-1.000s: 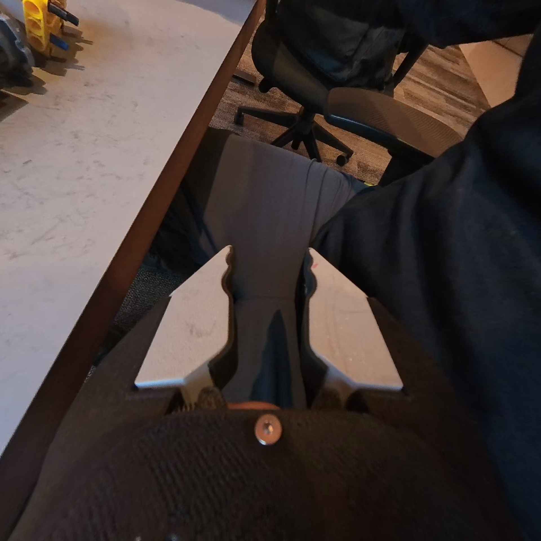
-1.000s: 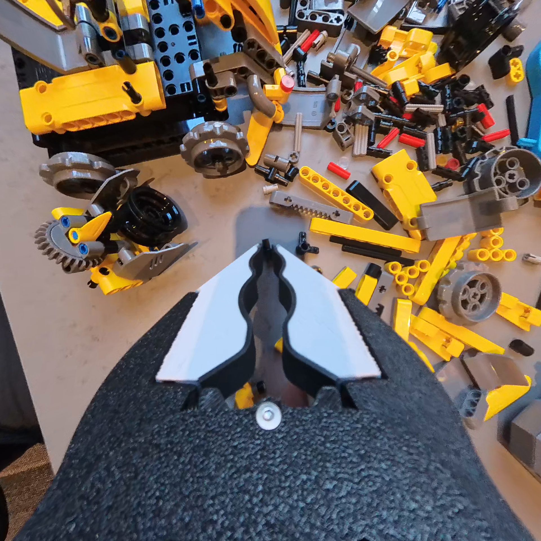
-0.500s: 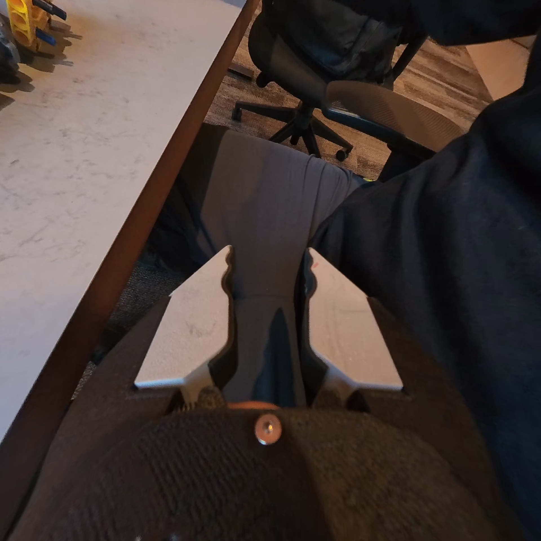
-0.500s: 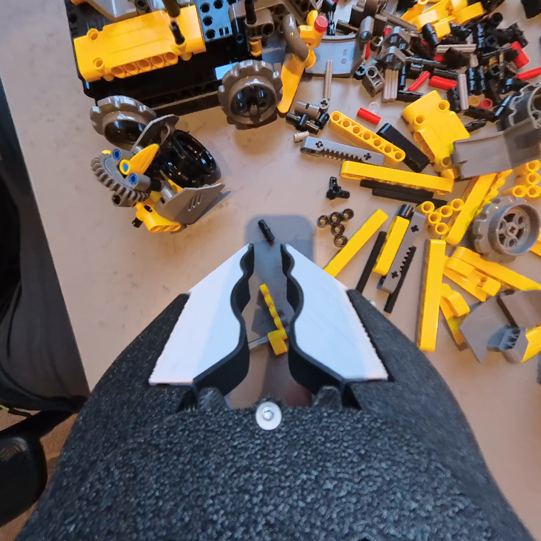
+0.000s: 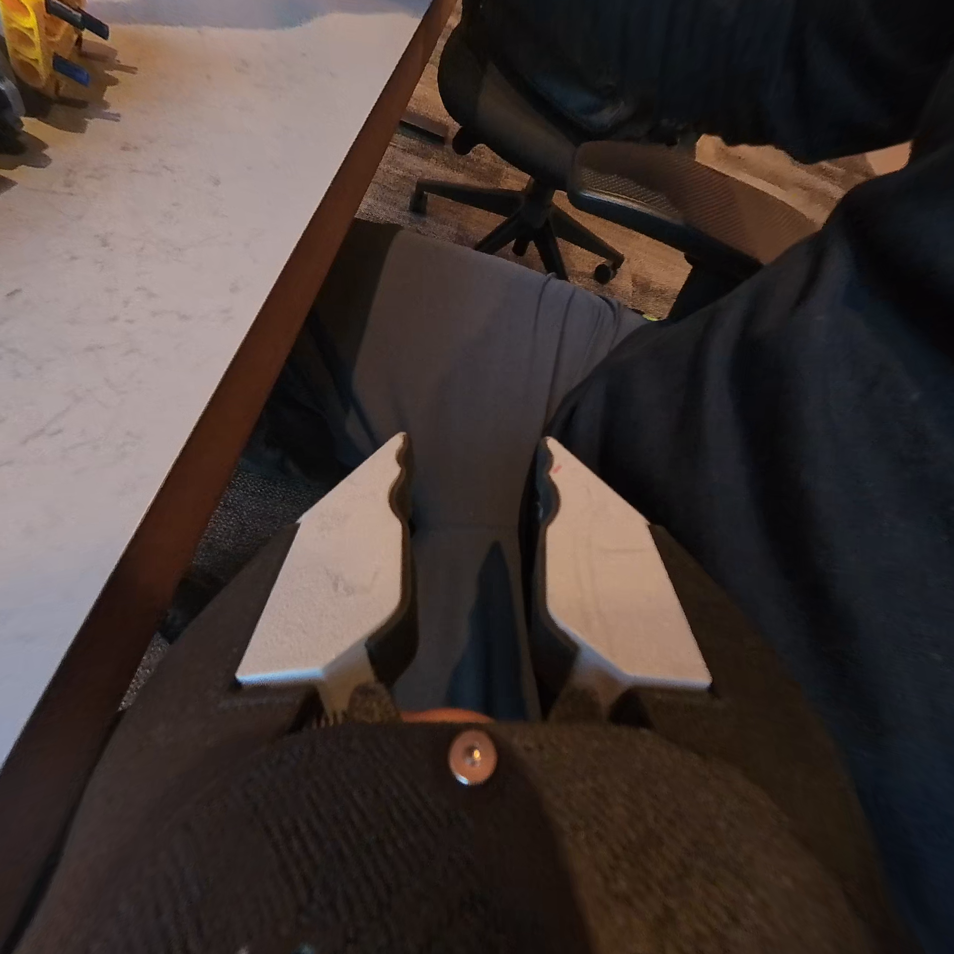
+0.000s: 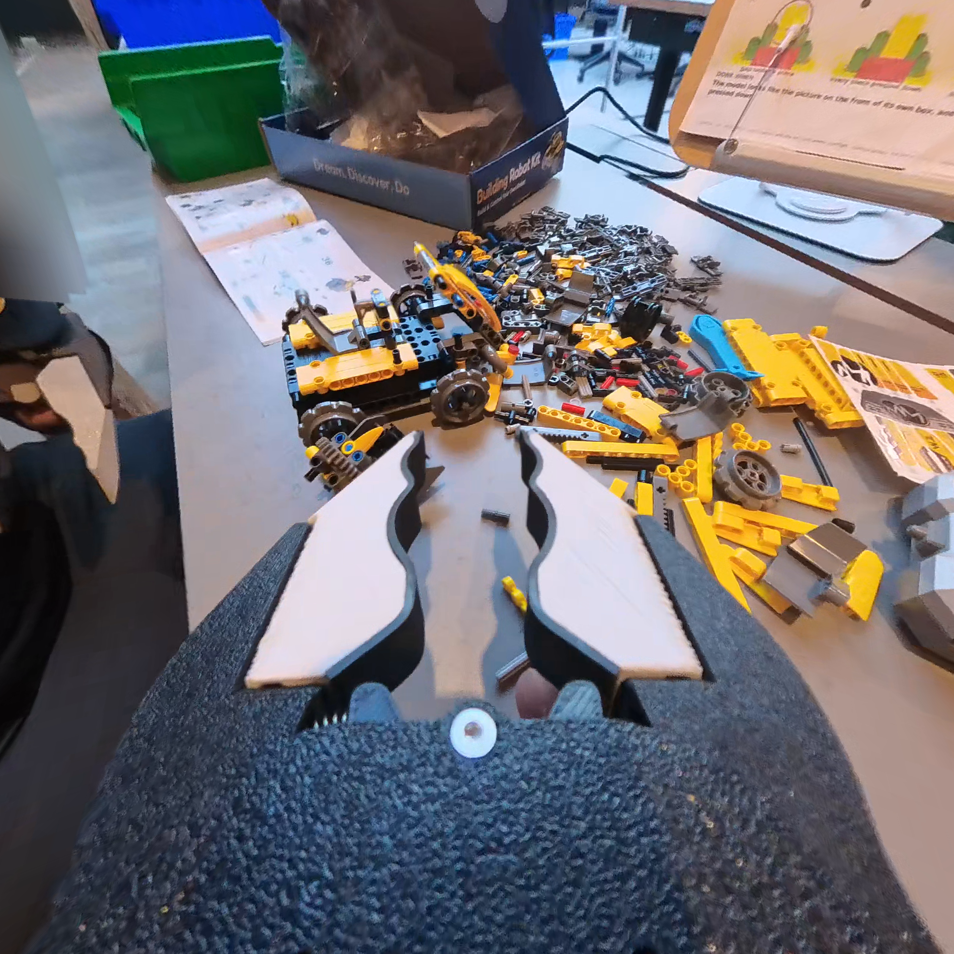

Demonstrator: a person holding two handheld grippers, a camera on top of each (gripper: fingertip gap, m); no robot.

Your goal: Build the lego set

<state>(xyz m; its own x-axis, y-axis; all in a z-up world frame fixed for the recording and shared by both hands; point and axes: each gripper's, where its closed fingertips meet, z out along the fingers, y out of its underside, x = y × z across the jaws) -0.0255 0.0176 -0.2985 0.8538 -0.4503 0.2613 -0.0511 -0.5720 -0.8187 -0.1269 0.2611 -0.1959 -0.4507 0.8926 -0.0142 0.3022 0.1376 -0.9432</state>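
On the grey tabletop (image 6: 248, 464) under my right gripper (image 6: 471, 444), jaws standing well apart and empty: one small dark connector pin (image 6: 495, 515) lying between the fingers, a small yellow piece (image 6: 514, 593) half hidden behind the right finger's inner edge, and a dark axle (image 6: 511, 671) near the gripper's root, partly cut off by the body. Just beyond the fingertips: a part-built yellow and black vehicle (image 6: 371, 371); its near gear-and-wheel assembly (image 6: 340, 454) is partly covered by the left finger. To the right, a heap of loose yellow, black and grey bricks (image 6: 593, 330), individual pieces too small to tell. Farther back: an open instruction booklet (image 6: 268, 258), a dark blue kit box (image 6: 428, 170) holding crumpled bags, a green bin (image 6: 206, 103). A grey faceted piece (image 6: 929, 568) is cut off at the right edge. My left gripper (image 5: 472, 449) hangs off the table edge (image 5: 289, 330) over a grey trouser leg (image 5: 464, 361), jaws parted, nothing between them; an office chair (image 5: 542, 170) stands behind. Against a second ago: the right gripper's tips were pinched around the pin over the table; now they are wide, the pin lies free, and the view has tilted up. The left gripper is unchanged.
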